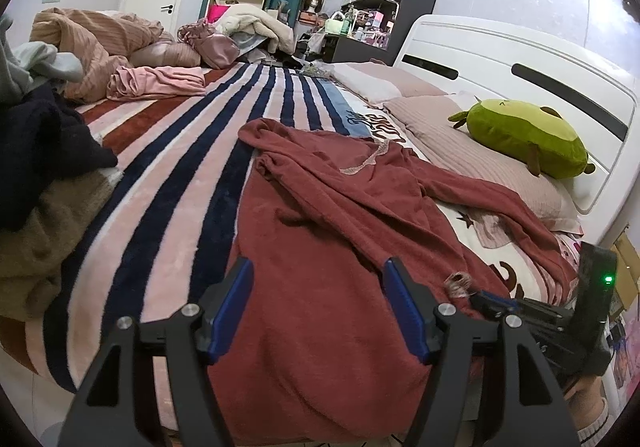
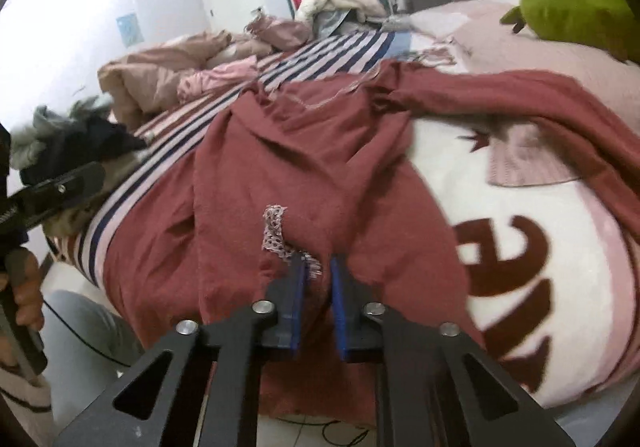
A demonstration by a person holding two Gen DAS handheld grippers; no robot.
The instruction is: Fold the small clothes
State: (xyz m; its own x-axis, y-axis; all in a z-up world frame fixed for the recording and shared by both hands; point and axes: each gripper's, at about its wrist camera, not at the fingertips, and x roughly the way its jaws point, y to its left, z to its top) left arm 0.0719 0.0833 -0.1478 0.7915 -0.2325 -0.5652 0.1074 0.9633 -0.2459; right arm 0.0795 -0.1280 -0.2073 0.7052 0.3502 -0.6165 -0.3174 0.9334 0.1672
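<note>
A dark red long-sleeved top [image 1: 340, 207] with pale lace trim lies spread and wrinkled on the striped blanket [image 1: 180, 175], its hem hanging over the bed's near edge. My left gripper [image 1: 318, 263] is open above the hem, with nothing between its blue pads. In the right wrist view my right gripper [image 2: 318, 261] is shut on a fold of the same red top [image 2: 300, 151], right beside a scrap of lace trim [image 2: 274, 231]. Its black body shows in the left wrist view at the lower right [image 1: 560, 327]. The left gripper's frame [image 2: 60, 183] sits at the left edge, held by a hand [image 2: 24, 287].
A heap of dark, grey and olive clothes [image 1: 40, 151] is piled at the left. A folded pink garment [image 1: 156, 83] and a brown duvet lie further back. A green plush toy [image 1: 524, 135] rests on pillows by the white headboard [image 1: 520, 59].
</note>
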